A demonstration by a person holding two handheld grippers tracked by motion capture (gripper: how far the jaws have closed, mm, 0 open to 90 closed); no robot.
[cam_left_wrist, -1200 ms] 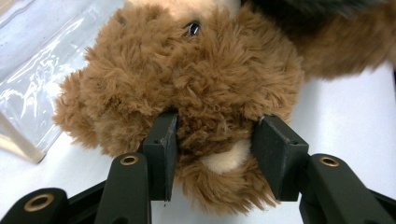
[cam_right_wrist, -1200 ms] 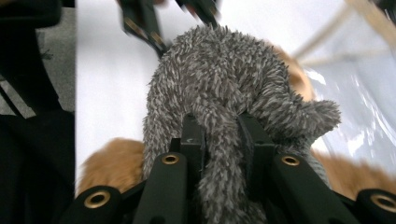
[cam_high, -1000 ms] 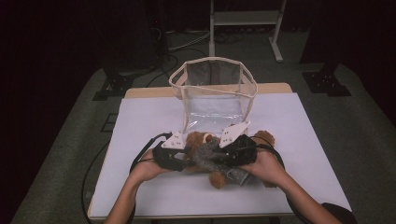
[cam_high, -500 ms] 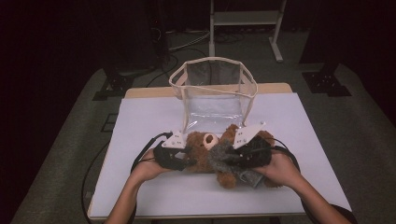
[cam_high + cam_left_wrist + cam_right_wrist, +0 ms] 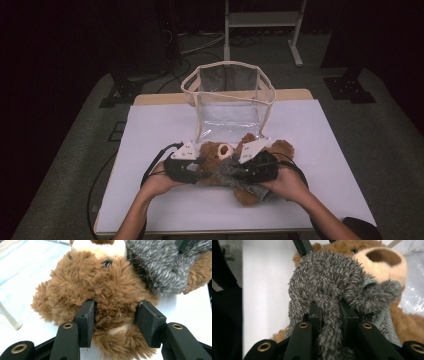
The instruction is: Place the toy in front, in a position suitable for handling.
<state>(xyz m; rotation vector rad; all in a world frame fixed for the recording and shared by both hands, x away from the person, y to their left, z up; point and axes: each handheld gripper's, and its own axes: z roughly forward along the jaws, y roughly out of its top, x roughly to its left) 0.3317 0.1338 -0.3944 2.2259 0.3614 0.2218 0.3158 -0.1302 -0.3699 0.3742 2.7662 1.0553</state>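
A brown teddy bear (image 5: pixel 216 152) lies on its back on the white table (image 5: pixel 150 130), head to the left in the high view. A grey fuzzy cloth (image 5: pixel 231 172) is draped across its body. My left gripper (image 5: pixel 200 172) comes in from the left. In the left gripper view (image 5: pixel 115 317) both pads press into the brown fur of the bear (image 5: pixel 100 285), below its eye. My right gripper (image 5: pixel 240 175) comes in from the right. In the right gripper view (image 5: pixel 329 312) it is shut on a fold of the grey cloth (image 5: pixel 324 282), with the bear's muzzle (image 5: pixel 384 262) behind.
A clear plastic bag (image 5: pixel 227 102) with a cream rim stands upright and open just behind the bear. Black cables (image 5: pixel 155 162) trail off both grippers toward the table's front. White tabletop lies bare at left, right and front.
My right gripper has shifted a little to the right and down with the grey cloth, and the bear's face now shows more. The left hand has stayed put.
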